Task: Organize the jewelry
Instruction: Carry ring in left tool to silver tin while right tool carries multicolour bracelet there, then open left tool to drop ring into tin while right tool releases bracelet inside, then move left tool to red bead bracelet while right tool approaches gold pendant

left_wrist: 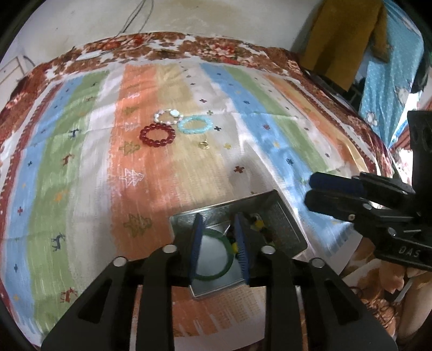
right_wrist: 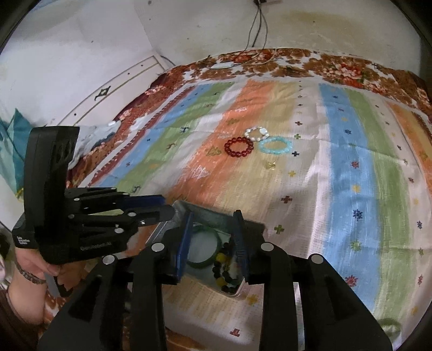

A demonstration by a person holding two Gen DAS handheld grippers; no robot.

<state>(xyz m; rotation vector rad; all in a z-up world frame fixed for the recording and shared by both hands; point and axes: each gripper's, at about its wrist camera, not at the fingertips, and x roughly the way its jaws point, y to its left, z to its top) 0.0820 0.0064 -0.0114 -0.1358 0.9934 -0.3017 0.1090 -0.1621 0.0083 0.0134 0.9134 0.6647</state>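
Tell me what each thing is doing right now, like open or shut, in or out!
Metal tin: open, lid off.
Green bangle: in the tin.
Black and yellow beads: in the tin.
Red bracelet: out on the cloth.
White bracelet: out on the cloth.
Blue bracelet: out on the cloth.
Left gripper: jaws open, empty.
Right gripper: jaws open, empty.

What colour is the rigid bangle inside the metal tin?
Green; the bangle shows best in the left wrist view.

Stained white wall (right_wrist: 297, 24), striped bedspread (left_wrist: 94, 189)
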